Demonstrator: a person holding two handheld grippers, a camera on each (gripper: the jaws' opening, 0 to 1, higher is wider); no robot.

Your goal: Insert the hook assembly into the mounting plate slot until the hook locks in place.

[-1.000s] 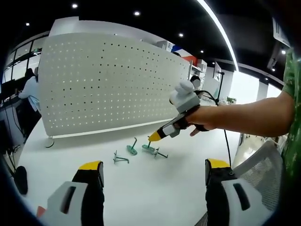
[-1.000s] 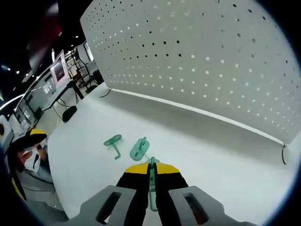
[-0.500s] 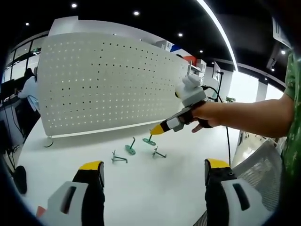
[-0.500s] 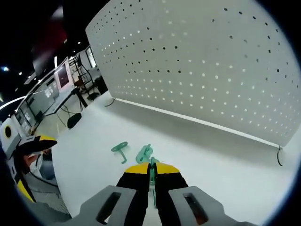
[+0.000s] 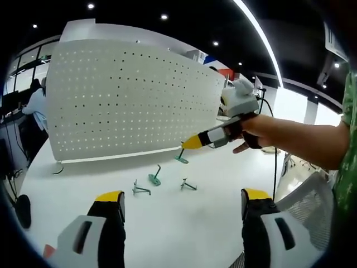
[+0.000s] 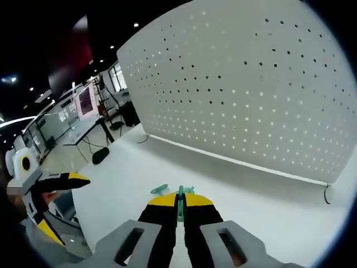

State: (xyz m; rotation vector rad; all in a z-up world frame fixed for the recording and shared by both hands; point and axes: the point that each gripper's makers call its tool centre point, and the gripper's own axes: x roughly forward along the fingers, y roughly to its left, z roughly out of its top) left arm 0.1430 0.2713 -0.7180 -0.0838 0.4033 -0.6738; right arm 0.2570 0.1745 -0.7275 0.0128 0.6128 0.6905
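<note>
Right gripper (image 6: 179,202) is pinching a green hook (image 6: 179,205) up off the table (image 5: 167,218), pegboard (image 6: 251,89) at 12 o'clock. Left gripper (image 5: 181,209) hangs spread wide, nothing in it.

Hooks before the board

Three hooks (image 5: 154,179) lay on the table (image 5: 184,223) before the upright pegboard (image 5: 128,100); a fourth hook (image 5: 181,158) hung above them, nearer the board.

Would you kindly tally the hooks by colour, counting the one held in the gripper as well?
Green hooks: 2, one on the table and one held by the right gripper.
Grey metal hooks: 2, both lying on the table.
Total: 4 hooks.
</note>
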